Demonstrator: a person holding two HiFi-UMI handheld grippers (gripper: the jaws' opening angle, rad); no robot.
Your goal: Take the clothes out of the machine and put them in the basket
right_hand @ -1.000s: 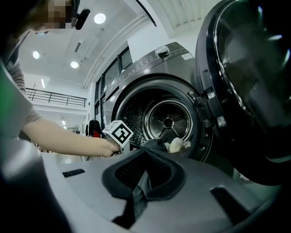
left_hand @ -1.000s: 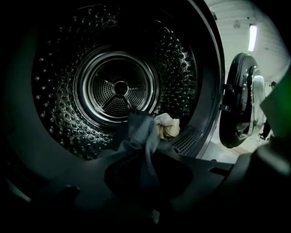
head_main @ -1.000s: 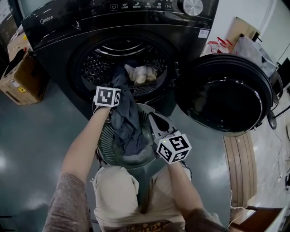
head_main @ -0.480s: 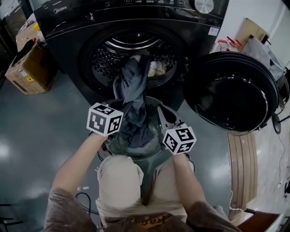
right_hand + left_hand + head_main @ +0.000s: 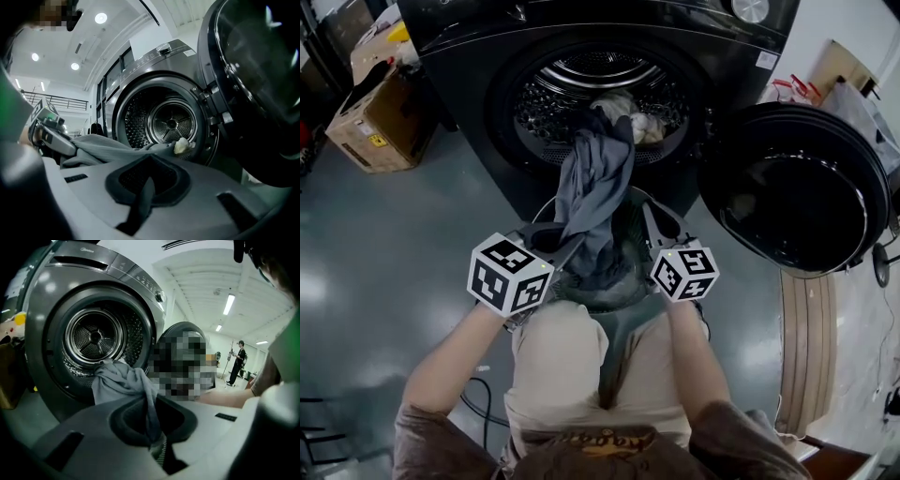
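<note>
**Grey garment strung from drum to basket**

The left hand-held gripper is clenched on a fold of the grey garment, the cloth pinched tight between its jaws. From that grip the garment stretches up to the open drum of the black machine. Its upper end is still inside the drum mouth, and its lower part hangs into the round basket. The basket stands on the floor just in front of the machine, between the person's knees. A pale cloth lies in the drum, touching the garment's top end.

The right hand-held gripper sits at the basket's right side with its jaws closed on a thin dark strip. This looks like the basket's rim, though that is not certain. The round door stands swung open to the right. A cardboard box sits on the floor to the left of the machine
</note>
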